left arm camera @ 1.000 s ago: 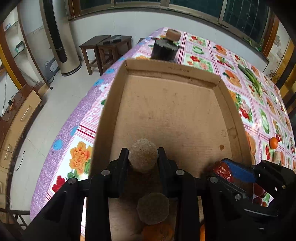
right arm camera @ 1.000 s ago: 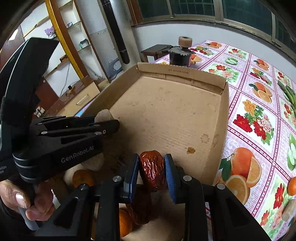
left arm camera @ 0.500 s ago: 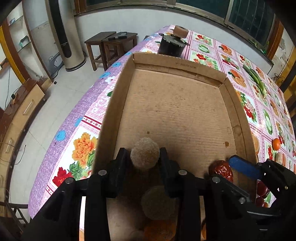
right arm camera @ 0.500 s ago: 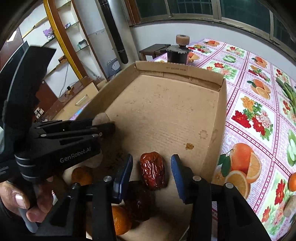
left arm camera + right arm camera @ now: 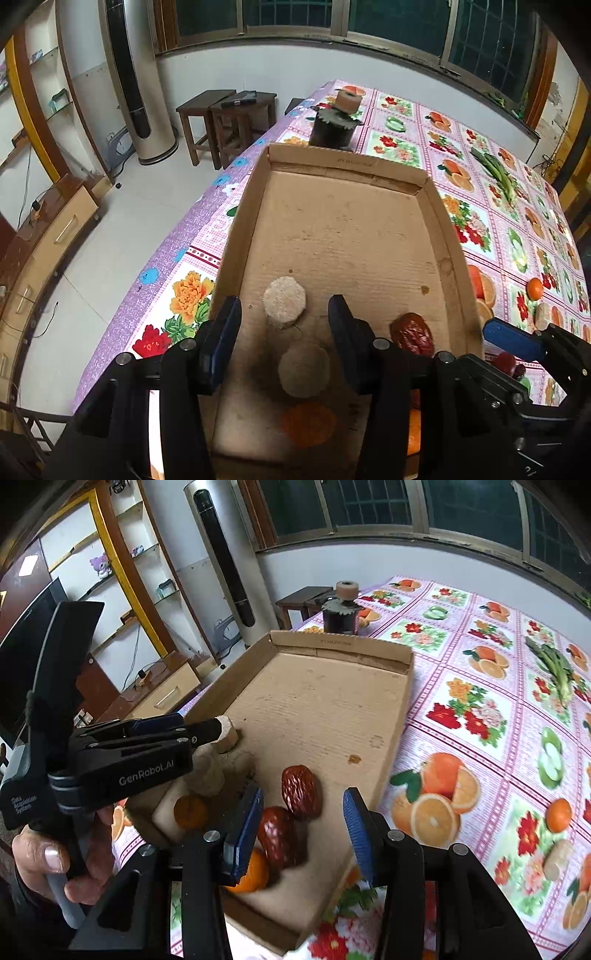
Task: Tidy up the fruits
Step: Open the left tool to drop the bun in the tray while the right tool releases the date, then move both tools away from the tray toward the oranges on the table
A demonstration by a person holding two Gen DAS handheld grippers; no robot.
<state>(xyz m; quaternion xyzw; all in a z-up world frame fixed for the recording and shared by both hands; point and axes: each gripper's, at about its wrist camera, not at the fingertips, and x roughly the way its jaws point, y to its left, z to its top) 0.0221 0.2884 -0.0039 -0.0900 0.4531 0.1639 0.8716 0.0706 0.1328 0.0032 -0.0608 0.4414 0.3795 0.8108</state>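
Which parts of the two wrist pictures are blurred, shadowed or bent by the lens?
Left wrist view: the window frame bows strongly, and the orange at the cardboard tray's near end is soft and shadowed. Right wrist view: the corners go black, and the two dates stay sharp.

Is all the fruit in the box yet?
Not all. Two red dates, oranges and pale round pieces lie in the cardboard box. Both hand-held grippers are open, holding nothing. An orange and a pale piece wait on the tablecloth.
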